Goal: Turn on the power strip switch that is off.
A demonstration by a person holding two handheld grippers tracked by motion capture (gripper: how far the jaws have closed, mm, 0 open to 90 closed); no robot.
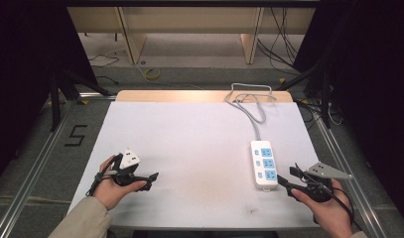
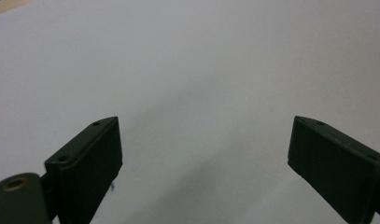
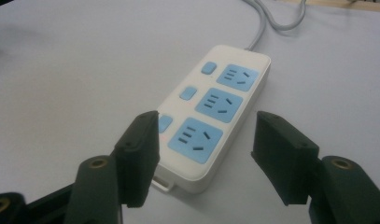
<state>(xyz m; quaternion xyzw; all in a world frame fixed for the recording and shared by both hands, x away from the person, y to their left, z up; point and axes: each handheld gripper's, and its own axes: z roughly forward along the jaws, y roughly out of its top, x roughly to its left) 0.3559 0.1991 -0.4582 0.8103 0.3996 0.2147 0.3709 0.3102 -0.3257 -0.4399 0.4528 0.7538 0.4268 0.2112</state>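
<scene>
Right gripper [image 3: 204,156] spread wide, empty, poised just short of the power strip [image 3: 215,112], whose near end sits directly ahead between the jaws; left gripper [image 2: 204,163] likewise apart over bare white table [image 1: 189,144]. Risk judged: off-centre closing could skid the strip sideways, dragged by its cable [image 1: 251,106]. Table edge close right of the strip; ample free surface left.

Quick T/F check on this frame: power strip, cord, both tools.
1. The power strip has three blue sockets. True.
2. The right tool is shut on the strip. False: its jaws are open, either side of the strip's near end.
3. The left tool is open over bare white table. True.
4. The strip's cord runs toward the person. False: it runs to the far edge.
</scene>
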